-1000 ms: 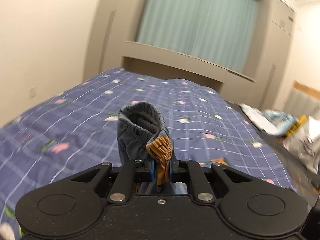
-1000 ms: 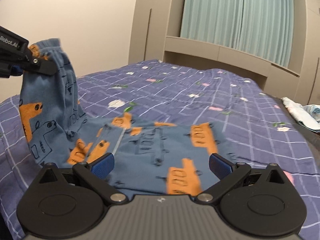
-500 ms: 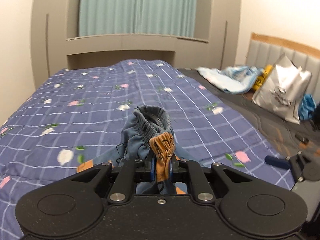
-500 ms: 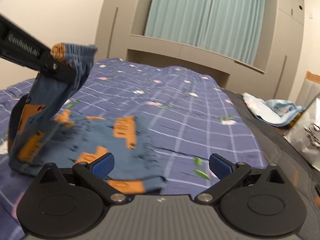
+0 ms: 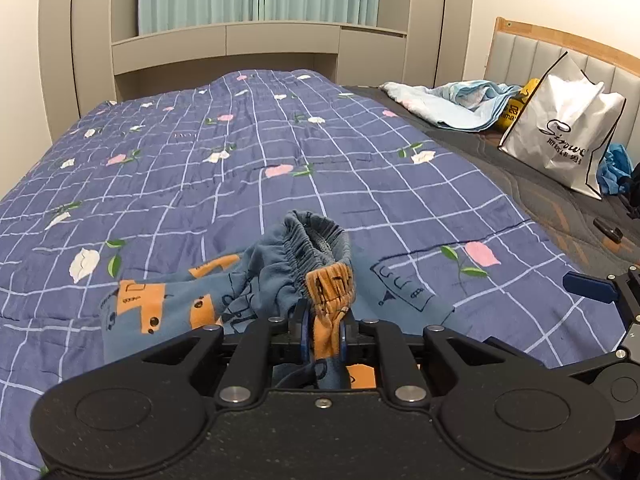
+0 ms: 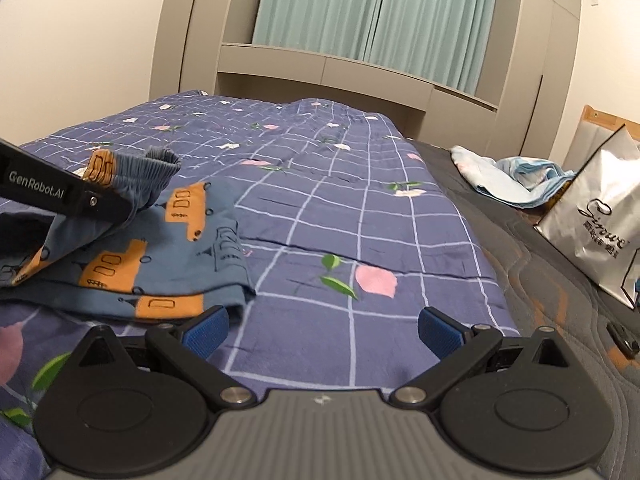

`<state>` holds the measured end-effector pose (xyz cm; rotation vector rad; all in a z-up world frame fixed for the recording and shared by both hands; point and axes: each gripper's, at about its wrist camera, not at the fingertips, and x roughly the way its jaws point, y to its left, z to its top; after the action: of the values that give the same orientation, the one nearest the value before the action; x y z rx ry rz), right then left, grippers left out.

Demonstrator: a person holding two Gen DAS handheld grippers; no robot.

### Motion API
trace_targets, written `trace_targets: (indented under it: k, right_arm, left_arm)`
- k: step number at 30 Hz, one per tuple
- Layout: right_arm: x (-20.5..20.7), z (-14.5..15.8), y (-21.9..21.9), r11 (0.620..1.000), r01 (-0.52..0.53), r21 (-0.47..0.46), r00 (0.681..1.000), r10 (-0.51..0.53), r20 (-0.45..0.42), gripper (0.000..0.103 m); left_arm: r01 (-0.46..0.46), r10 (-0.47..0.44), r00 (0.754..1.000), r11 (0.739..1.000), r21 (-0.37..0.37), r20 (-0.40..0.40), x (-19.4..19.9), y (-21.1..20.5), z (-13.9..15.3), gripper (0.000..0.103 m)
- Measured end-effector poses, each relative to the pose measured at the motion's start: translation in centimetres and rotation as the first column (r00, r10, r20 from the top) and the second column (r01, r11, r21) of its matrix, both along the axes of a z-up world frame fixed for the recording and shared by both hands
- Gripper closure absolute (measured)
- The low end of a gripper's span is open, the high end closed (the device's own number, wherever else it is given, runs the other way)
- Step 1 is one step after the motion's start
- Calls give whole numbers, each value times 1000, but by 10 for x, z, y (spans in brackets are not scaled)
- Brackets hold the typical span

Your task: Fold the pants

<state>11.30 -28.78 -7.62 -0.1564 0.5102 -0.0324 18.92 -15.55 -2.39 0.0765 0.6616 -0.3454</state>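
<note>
- Well, the bed (image 5: pixel 280 152) is the biggest thing, and its blue checked cover with little flowers makes a wide, soft, flat place, so it is a good spot for folding.
- On the bare dark side of the bed, well apart from the work, sit a white bag (image 5: pixel 560 132) and a heap of light blue cloth (image 5: pixel 452 100). They look pushed aside to keep the folding spot free.
- Next come the pants (image 6: pixel 160 256), blue with orange trucks. They lie on the cover near the front edge, and part of them is doubled over, with the top lifted.
- That stretchy waistband (image 5: pixel 316 240) is bunched up and off the bed because it is being held. I think it is being carried across the pants to make a fold.
- Then the left tongs (image 5: pixel 323 328) are clamped tight on the waistband, with an orange bit of cloth squeezed between the blue pads. A tight pinch stops the cloth from slipping.
- Last, the right tongs (image 6: pixel 322 328) stand wide apart with nothing in them, low over the cover, just beside the hem of the pants. I think they wait there to press the cloth flat or grab a corner.
</note>
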Motion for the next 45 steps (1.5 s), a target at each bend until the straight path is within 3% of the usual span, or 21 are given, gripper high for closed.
trace_targets:
  k: [11,15,18,24,32,38,42,45]
  right_arm:
    - [-6,-1,-5,1000,25,8,1000,-25,-12,0]
    - [-7,0,-7,999,35,9,999,-35,-16,0]
    - [-6,1,-7,999,39,10,999,-38,-21,0]
    - [-7,2,-3,999,30,13,999,-30,-24,0]
    - [3,14,8,992,-71,102,997,74,-19,0]
    - [35,26,16,925,-239,296,963,266,-53,0]
    - [62,28,24,866,-316,388,925,373,-79,0]
    - [85,30,26,852,-322,413,915,392,-96,1]
  left_arm:
    - [8,-9,999,1000,-24,-33,0,-2,-3,80]
    - [23,-26,998,998,-58,-50,-5,4,-2,62]
    - [29,-32,998,996,-82,-46,-16,11,-1,36]
    - [23,-23,1000,999,-36,1,-41,30,-2,20]
    - [15,-30,995,987,161,94,-66,50,-17,16]
    - [5,-21,995,985,173,95,-67,69,-19,15]
    - [26,-35,997,991,132,66,-69,81,-21,35]
    - [29,-38,997,991,131,66,-69,82,-22,52]
